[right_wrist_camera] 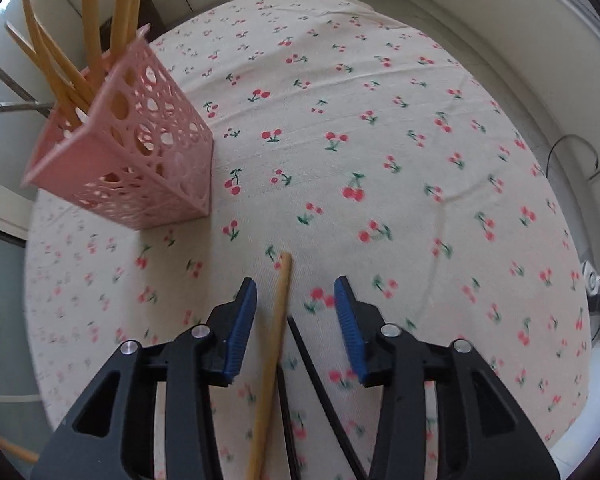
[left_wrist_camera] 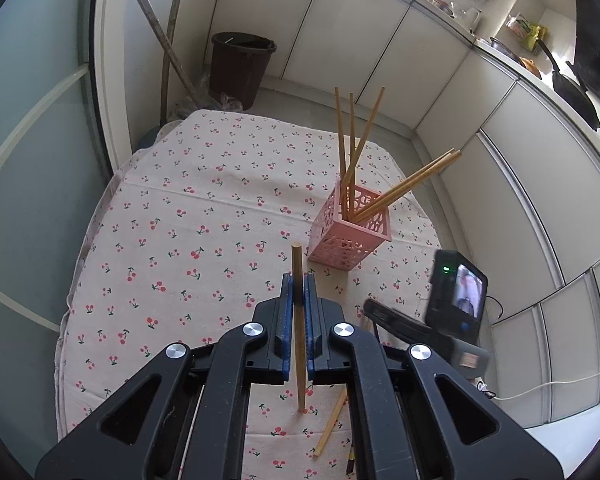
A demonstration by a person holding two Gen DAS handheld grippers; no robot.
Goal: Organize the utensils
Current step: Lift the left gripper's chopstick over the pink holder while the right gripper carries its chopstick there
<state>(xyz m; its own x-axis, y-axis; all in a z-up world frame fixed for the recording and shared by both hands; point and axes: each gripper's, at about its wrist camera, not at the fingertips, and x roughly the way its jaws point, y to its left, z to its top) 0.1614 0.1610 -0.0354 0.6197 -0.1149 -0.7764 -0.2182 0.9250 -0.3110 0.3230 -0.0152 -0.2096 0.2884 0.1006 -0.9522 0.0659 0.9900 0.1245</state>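
My left gripper (left_wrist_camera: 299,280) is shut on a wooden chopstick (left_wrist_camera: 297,264) and holds it above the cherry-print tablecloth (left_wrist_camera: 204,208). A pink perforated holder (left_wrist_camera: 350,236) stands ahead to the right with several wooden chopsticks (left_wrist_camera: 352,148) in it. My right gripper (right_wrist_camera: 296,288) is open over the cloth (right_wrist_camera: 380,140), with a wooden chopstick (right_wrist_camera: 274,344) lying between its fingers and dark thin sticks (right_wrist_camera: 308,360) beside it. The holder (right_wrist_camera: 140,152) is at the upper left in the right wrist view.
Another wooden chopstick (left_wrist_camera: 332,424) lies on the cloth near me. The right hand-held device with a small screen (left_wrist_camera: 458,292) is at the table's right. A dark bucket (left_wrist_camera: 240,68) and white cabinets (left_wrist_camera: 480,152) stand beyond the table.
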